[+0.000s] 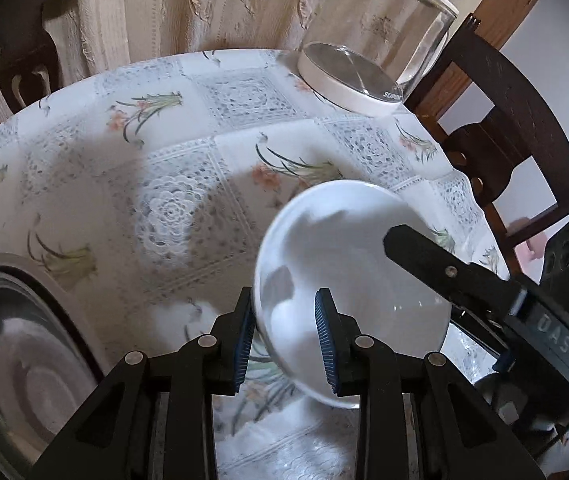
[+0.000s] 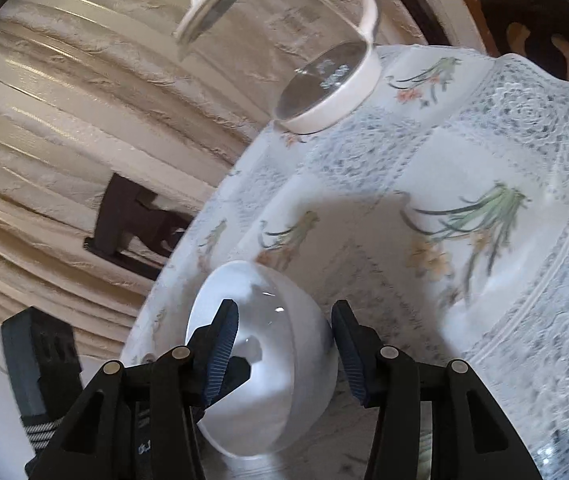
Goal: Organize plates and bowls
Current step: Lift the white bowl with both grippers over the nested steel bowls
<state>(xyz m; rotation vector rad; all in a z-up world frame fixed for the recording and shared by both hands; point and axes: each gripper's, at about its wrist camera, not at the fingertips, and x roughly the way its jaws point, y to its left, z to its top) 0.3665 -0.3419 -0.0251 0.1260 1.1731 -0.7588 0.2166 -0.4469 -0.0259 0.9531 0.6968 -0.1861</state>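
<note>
1. Bowl (image 1: pixel 348 280), white and empty, tilted steeply and seemingly clear of the floral tablecloth (image 1: pixel 188 152), close to the table's near edge.
2. Left gripper (image 1: pixel 284 340) astride the rim: one pad outside the wall, the other inside, apparently pinching it. Keep that pinch firm, because glazed ceramic looks likely to slip on ribbed pads.
3. Right gripper (image 2: pixel 284 354) also astride the wall, one finger inside, the other just beside the outer base. Jaws set wide, and cannot tell whether they press. Either close fully or back out, and avoid a half grip that twists the bowl against the other hand.
4. Level the bowl before carrying it, so that the rim sits square between the pads.
5. Judge the likely goal to be the metal dish (image 1: pixel 16 340) to the left. Approach from above and lower straight down until the foot rests, then release.
6. Keep well away from the glass kettle (image 1: pixel 372 52) at the far side and the dark chair (image 1: pixel 504 120) beyond the edge. Move slowly over the drop.
</note>
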